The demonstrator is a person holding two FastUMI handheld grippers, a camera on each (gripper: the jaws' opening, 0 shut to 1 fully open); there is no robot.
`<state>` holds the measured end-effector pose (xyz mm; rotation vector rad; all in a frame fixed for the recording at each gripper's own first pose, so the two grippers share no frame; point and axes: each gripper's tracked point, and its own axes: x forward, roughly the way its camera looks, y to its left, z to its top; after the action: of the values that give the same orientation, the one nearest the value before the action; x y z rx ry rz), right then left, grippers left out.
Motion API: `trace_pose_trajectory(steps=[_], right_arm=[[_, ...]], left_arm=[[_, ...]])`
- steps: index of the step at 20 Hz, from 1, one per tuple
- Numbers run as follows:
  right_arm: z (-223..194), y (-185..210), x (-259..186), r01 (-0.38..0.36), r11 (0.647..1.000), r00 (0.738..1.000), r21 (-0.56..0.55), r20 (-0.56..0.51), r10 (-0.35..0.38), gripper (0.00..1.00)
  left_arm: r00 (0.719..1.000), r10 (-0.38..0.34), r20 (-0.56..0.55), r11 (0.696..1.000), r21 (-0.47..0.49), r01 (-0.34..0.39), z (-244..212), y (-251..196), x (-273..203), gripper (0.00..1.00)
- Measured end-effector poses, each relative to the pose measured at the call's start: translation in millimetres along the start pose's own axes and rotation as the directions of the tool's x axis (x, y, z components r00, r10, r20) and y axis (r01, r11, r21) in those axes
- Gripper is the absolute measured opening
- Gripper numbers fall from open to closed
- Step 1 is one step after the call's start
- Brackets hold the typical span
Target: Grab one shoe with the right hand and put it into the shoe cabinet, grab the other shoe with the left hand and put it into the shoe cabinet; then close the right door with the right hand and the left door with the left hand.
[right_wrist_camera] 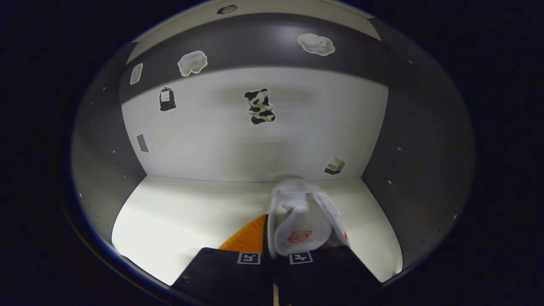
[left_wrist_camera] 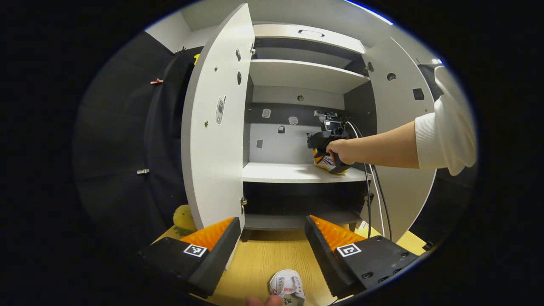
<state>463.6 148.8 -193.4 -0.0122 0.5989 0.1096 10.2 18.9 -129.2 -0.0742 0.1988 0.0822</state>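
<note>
The white shoe cabinet (left_wrist_camera: pixel 297 172) stands with both doors open: the left door (left_wrist_camera: pixel 212 127) and the right door (left_wrist_camera: pixel 401 127). A person's arm reaches into it, holding my right gripper (left_wrist_camera: pixel 329 136) over the middle shelf. In the right gripper view, my right gripper (right_wrist_camera: pixel 297 240) is shut on a white shoe (right_wrist_camera: pixel 299 212), which is just above the shelf (right_wrist_camera: pixel 191 212) near the back wall. My left gripper (left_wrist_camera: pixel 272 221) is open in front of the cabinet's base. The other white shoe (left_wrist_camera: pixel 288 287) lies on the wooden table (left_wrist_camera: pixel 263 255), below and between its fingers.
Stickers dot the cabinet's back wall (right_wrist_camera: pixel 259 106). Cables (left_wrist_camera: pixel 374 191) hang from the right gripper past the right door. A yellow object (left_wrist_camera: pixel 183 219) sits beside the left door's foot. An upper shelf (left_wrist_camera: pixel 304 74) is bare.
</note>
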Motion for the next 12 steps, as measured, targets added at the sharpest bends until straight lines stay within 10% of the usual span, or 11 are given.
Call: trace_pose_trajectory(steps=[6, 10, 12], right_arm=[[-12, 0, -8, -0.002, 0.999, 0.999, -0.041, -0.043, 0.0, 0.34], [-22, 15, -27, -0.04, 0.996, 0.996, -0.082, -0.077, 0.034, 0.86], [-27, 13, -37, -0.028, 0.992, 0.997, -0.123, -0.081, 0.018, 0.96]], left_arm=[[1.0, -0.028, 0.011, 1.0, -0.007, 0.028, 4, -10, 0, 0.95], [0.999, -0.043, 0.014, 0.999, -0.013, 0.043, 5, -13, -4, 0.94], [0.999, -0.053, 0.015, 0.998, -0.023, 0.053, 7, -14, -9, 0.95]])
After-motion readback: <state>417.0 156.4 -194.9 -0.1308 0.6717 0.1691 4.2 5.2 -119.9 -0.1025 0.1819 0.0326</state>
